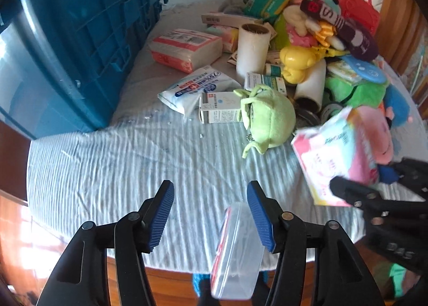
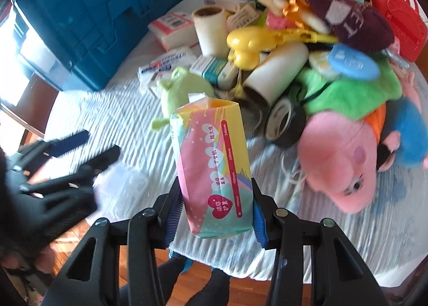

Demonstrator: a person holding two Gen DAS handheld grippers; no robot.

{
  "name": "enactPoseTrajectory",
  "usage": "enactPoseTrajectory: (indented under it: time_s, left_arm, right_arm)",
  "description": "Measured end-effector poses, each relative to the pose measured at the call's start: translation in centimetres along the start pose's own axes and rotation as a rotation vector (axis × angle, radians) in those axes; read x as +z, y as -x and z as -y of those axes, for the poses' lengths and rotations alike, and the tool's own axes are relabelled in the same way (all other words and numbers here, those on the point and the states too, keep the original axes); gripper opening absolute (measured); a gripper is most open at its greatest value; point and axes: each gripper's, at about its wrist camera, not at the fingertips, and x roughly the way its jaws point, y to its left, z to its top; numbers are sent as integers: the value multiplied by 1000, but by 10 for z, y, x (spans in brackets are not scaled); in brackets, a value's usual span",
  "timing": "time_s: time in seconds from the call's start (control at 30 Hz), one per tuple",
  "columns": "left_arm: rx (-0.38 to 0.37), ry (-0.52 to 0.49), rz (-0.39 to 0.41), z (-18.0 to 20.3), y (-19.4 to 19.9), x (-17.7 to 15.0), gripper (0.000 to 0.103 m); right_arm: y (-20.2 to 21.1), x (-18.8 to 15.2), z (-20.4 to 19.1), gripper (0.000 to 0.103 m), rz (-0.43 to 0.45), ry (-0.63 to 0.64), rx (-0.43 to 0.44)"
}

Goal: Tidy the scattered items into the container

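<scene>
The blue ribbed crate (image 1: 80, 38) stands at the back left of the cloth-covered table, also visible in the right wrist view (image 2: 93, 25). My left gripper (image 1: 210, 188) is open over the table's front edge. A clear plastic box with a red label (image 1: 235, 252) hangs tilted by its right pad (image 1: 260, 217), and the left pad stands apart from it. The same box (image 2: 120, 188) shows blurred beside the left gripper (image 2: 67, 166). My right gripper (image 2: 214, 185) is shut on a pink and yellow soft pack (image 2: 214, 166), held upright above the cloth. That pack (image 1: 339, 158) appears at the right.
A pile fills the table's right half: green plush (image 1: 267, 116), white rolls (image 1: 252, 49), yellow toy (image 2: 248, 43), tape roll (image 2: 283, 124), pink plush (image 2: 339, 161), red basket (image 2: 398, 19). Wipes pack (image 1: 195, 86) and tissue pack (image 1: 184, 49) lie near the crate. Wooden floor lies below the front edge.
</scene>
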Motion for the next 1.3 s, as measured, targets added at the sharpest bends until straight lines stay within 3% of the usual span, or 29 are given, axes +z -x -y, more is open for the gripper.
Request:
enactPoseTrajectory:
  time_s: [0.07,0.17,0.3,0.33,0.7,0.8,0.97,1.0,1.03,1.3]
  left_arm:
    - [-10,-32,14,-1,9,-11,81]
    - [-50,-110,-17,6,-1,-26,82]
    - [-81,-124,-97,7,-22,-44,36]
    - [-88,-126,-120,7,-26,-48,33]
    - [-9,-142,-77,14,-46,-40,32]
    - [8,-122,-72,12,-50,-31,32]
    - [25,-99,-53,13,-51,-16,32]
    - [29,-99,-45,14,-50,-13,32]
    - [33,-99,-39,15,-48,-11,32]
    - [45,-88,48,27,-17,18,32]
  right_arm:
    - [-2,-5,-4,45,0,-5,-13]
    - [-2,-17,-9,45,5,-56,-43]
    - [2,-27,-21,45,7,-95,-96]
    - [3,-29,-23,45,9,-108,-102]
    - [-2,-19,-16,46,30,-155,-79]
    - [-5,-13,-12,53,27,-142,-67]
    - [-16,-8,-8,55,3,-139,-59]
    - [-21,-8,-8,54,-16,-132,-62]
    - [-26,-9,-10,43,-29,-122,-58]
    - [27,9,-9,43,106,-73,-63]
